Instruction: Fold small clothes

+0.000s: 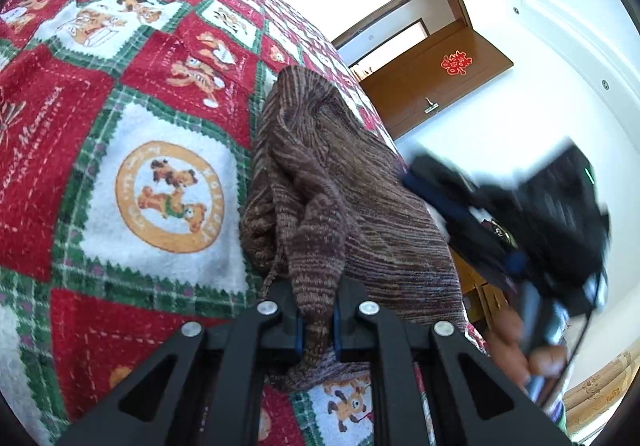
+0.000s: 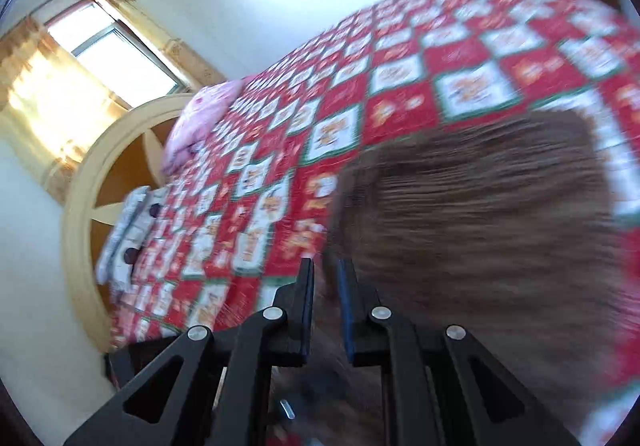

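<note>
A brown striped knit garment point(image 1: 352, 182) hangs lifted above the red, white and green patchwork bedspread point(image 1: 120, 126). My left gripper point(image 1: 318, 310) is shut on a bunched fold of it. The other gripper shows blurred at the garment's right edge in the left wrist view point(image 1: 432, 182), held by a hand. In the right wrist view the garment point(image 2: 480, 230) is a blurred brown mass over the bedspread point(image 2: 400, 78). My right gripper point(image 2: 325, 286) has its jaws narrowly apart with brown cloth between them.
A brown wooden door point(image 1: 440, 78) with a red paper ornament stands beyond the bed. A pink pillow point(image 2: 204, 114), a patterned pillow point(image 2: 128, 230), a round headboard point(image 2: 88, 182) and a curtained window point(image 2: 116, 50) lie at the bed's far end.
</note>
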Tool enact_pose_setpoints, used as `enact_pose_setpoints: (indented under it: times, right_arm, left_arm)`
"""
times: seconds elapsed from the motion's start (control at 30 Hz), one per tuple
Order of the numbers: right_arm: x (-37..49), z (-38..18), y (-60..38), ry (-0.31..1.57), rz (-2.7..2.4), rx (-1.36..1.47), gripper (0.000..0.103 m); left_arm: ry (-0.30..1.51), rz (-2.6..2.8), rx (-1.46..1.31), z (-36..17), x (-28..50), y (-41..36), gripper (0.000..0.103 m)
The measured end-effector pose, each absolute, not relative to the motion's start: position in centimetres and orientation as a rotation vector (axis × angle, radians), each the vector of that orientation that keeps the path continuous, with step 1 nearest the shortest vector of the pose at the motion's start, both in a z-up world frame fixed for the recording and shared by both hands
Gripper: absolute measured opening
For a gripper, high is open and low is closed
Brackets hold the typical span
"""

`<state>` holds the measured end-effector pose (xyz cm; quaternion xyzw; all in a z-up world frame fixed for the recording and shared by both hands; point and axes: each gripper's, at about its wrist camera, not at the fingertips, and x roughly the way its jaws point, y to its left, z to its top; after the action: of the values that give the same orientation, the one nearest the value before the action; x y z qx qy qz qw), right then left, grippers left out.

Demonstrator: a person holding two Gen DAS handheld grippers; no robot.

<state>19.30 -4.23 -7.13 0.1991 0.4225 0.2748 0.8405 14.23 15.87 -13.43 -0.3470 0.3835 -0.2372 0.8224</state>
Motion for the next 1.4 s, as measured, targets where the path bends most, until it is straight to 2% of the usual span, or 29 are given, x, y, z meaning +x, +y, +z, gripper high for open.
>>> enact_pose_setpoints:
  times: [0.17, 0.3, 0.4, 0.7, 0.8, 0.87, 0.97, 1.03, 1.1, 1.27, 1.4]
  right_arm:
    - [12.9, -6.2, -8.3, 0.864, 0.476, 0.252, 0.013]
    - [9.9, -8.5, -9.6, 0.899, 0.382, 0.139, 0.013]
    - [9.5, -11.3, -10.4, 0.969, 0.369, 0.159, 0.013]
    - [9.3, -11.4, -10.7, 0.965, 0.343, 0.191, 0.013]
    - [8.6, -11.0, -10.4, 0.985, 0.347, 0.185, 0.013]
    - [7.8, -10.6, -10.3, 0.991, 0.358, 0.170, 0.018]
    - [6.4, -9.1, -10.6, 0.940, 0.376, 0.155, 0.033]
    - [5.8, -7.4, -11.1, 0.870, 0.371, 0.150, 0.055]
    - [5.7, -6.0, -11.8, 0.822, 0.361, 0.161, 0.062]
    - [7.1, -3.7, -13.4, 0.760, 0.328, 0.178, 0.062]
    - [9.4, -3.4, -14.5, 0.746, 0.309, 0.215, 0.063]
  left_arm:
    - [0.815, -0.494, -0.727, -13.6, 14.2, 15.9, 0.014]
    - [0.820, -0.467, -0.694, -13.3, 14.2, 15.3, 0.014]
    - [0.825, -0.431, -0.636, -12.7, 14.0, 14.5, 0.014]
    - [0.885, -0.277, -0.389, -10.3, 13.5, 11.8, 0.016]
    - [0.912, -0.206, -0.331, -8.6, 13.0, 11.6, 0.029]
    - [0.855, -0.130, -0.266, -6.6, 12.4, 11.7, 0.064]
    - [0.723, -0.070, -0.183, -3.4, 11.4, 11.9, 0.081]
    - [0.682, -0.062, -0.144, -1.8, 11.6, 11.6, 0.089]
    - [0.660, -0.073, -0.124, -0.9, 12.2, 11.3, 0.090]
    - [0.675, -0.091, -0.108, -1.0, 14.6, 10.0, 0.090]
    - [0.746, -0.190, -0.242, -2.8, 17.5, 9.6, 0.090]
